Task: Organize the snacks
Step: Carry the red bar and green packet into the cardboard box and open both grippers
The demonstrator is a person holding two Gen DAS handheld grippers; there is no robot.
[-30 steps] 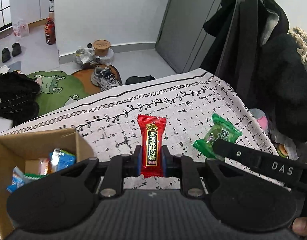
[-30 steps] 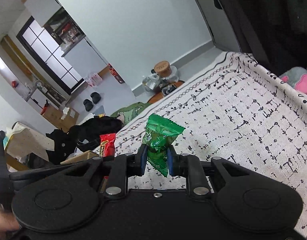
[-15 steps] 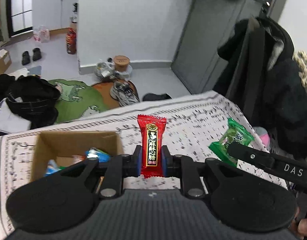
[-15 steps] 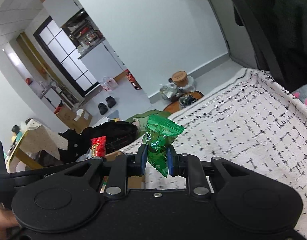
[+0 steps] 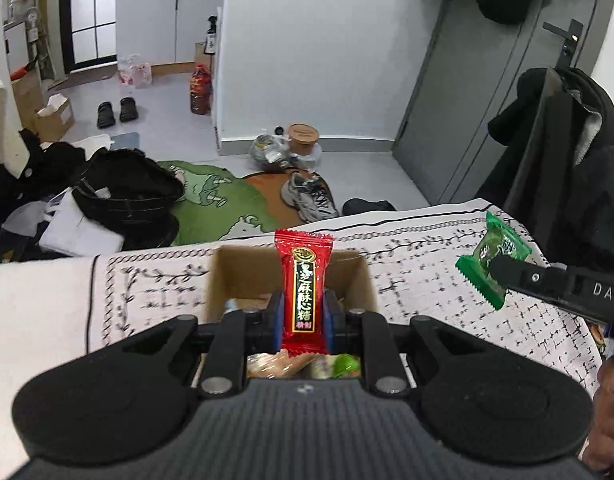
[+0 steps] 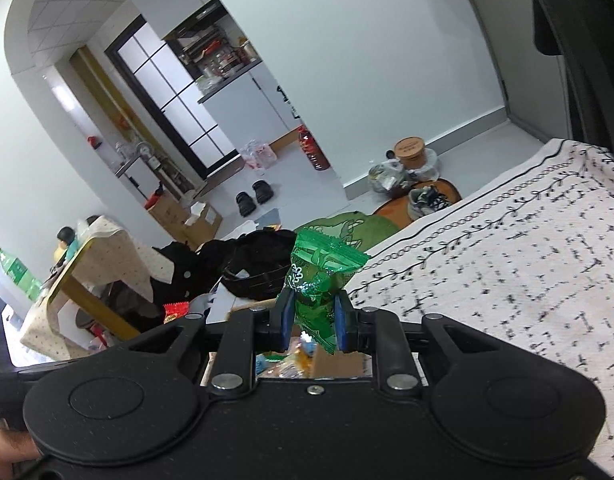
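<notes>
Your left hand-held gripper clamps the red candy upright above the cardboard box, ready for release; your right hand-held gripper pinches the green candy likewise.

From the left wrist we look forward and down, close over the open brown cardboard box on the white black-patterned tablecloth, toward the grey door. From the right wrist, tilted, we face the kitchen doorway. Both views share the box, tablecloth and green floor rug.
</notes>
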